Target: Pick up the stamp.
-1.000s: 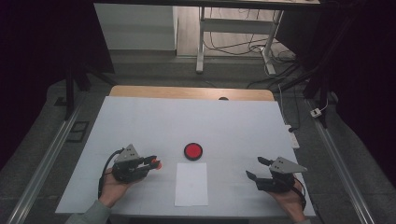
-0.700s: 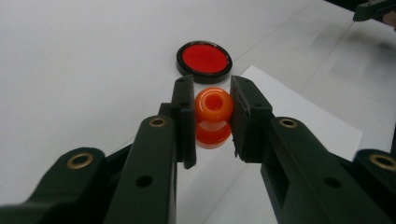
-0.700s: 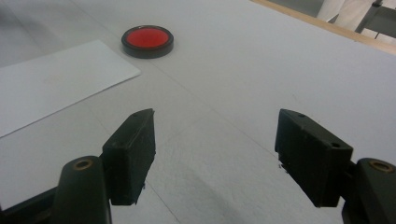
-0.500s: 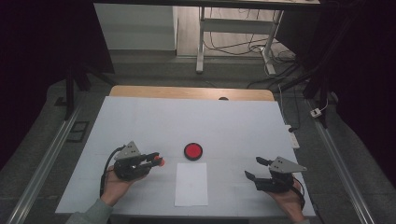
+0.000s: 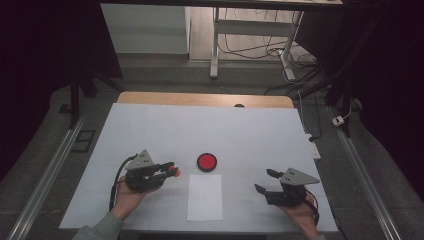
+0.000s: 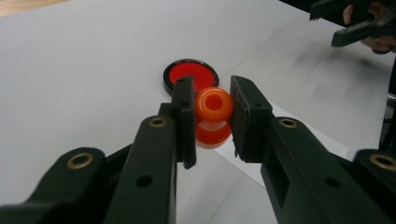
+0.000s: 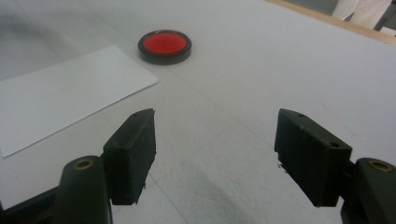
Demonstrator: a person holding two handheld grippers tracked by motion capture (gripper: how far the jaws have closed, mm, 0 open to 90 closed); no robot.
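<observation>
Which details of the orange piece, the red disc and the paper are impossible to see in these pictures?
- Orange piece: its sides, left gripper view, covered by the left gripper's pads; in the high view it is too small to tell its shape.
- Red disc: its near rim, left gripper view, hidden behind the jaw and the orange piece.
- Paper: its left part, right gripper view, cut off by the frame edge.
- Paper, high view: too small to tell if anything is printed.

Two grippers (image 5: 170, 170) (image 5: 263, 181) — one orange stamp (image 6: 213, 116), one red ink pad (image 5: 206, 162), one white paper sheet (image 5: 205, 197) — on one table (image 5: 250, 130).
</observation>
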